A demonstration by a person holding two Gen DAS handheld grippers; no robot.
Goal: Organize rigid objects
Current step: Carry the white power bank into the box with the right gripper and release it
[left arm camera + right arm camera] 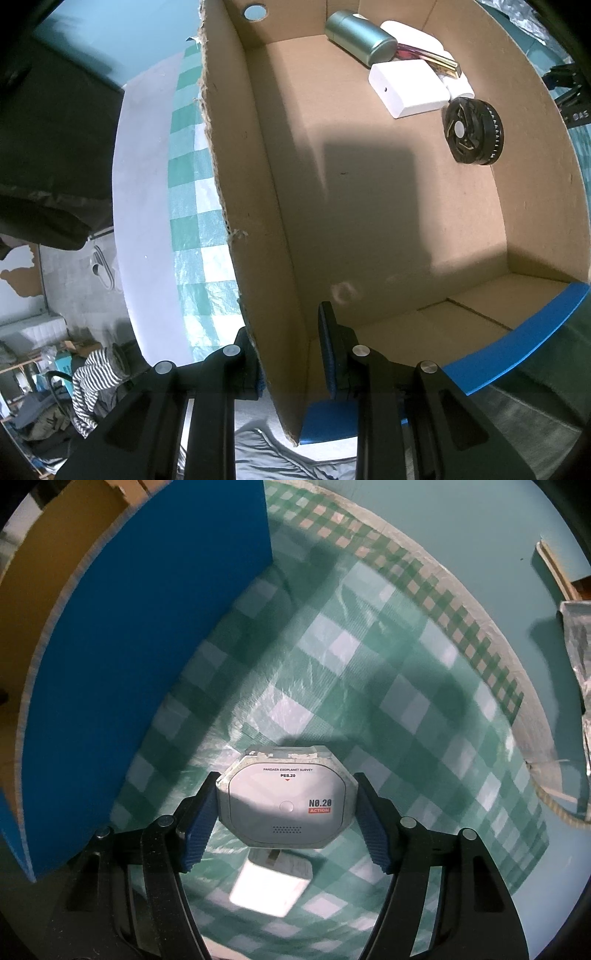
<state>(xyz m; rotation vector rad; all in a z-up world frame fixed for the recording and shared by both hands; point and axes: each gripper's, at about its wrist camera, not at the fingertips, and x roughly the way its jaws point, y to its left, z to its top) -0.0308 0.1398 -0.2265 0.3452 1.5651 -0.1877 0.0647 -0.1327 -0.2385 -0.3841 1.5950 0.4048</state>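
The right tongs (286, 819) grasp a white octagonal box (286, 805) above the checked worktop (406, 701); the left tongs (291, 354) clench the cardboard box's wall (258, 221). Step in hand: carrying. Next, swing toward ten o'clock, over the blue wall (147, 664), and release inside.

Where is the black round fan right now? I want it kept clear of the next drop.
In the left wrist view the black round fan lies flat on the floor of the cardboard box, toward its far right corner, just right of the white block.
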